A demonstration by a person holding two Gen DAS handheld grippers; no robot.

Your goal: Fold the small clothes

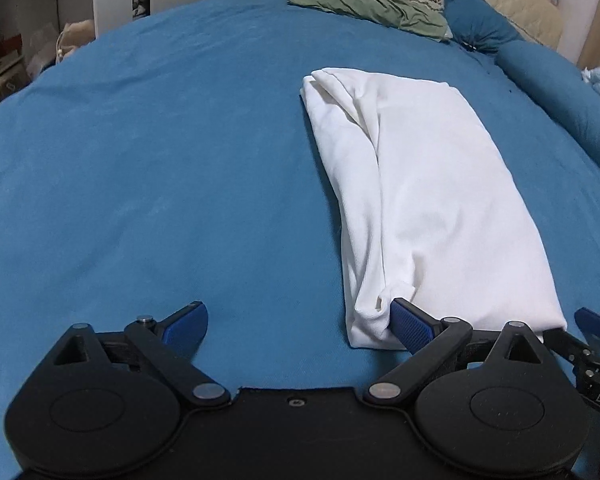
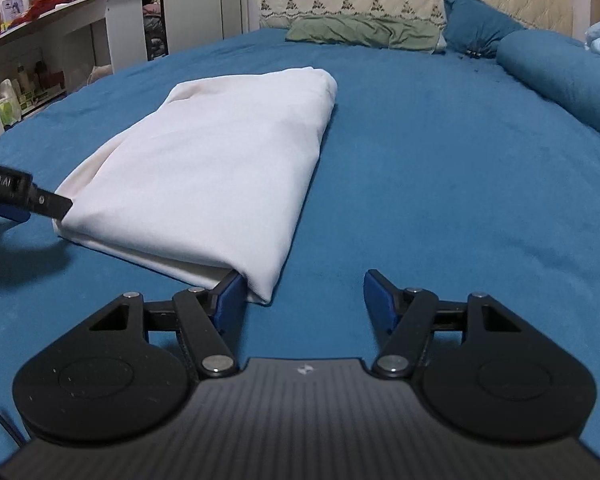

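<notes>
Risk: both grippers are sitting at the near corners of the white garment (image 1: 428,200) with only one finger each against the cloth. If they're closing now, they're likely catching just the top layer, or the stack is sliding on the blue bedspread (image 1: 140,200). Left gripper (image 1: 300,320) jaws apart, nothing clamped. Right gripper (image 2: 304,300) likewise apart. Garment is lying mid-bed as a long folded strip, running near to far, wrinkled along its left edge.
</notes>
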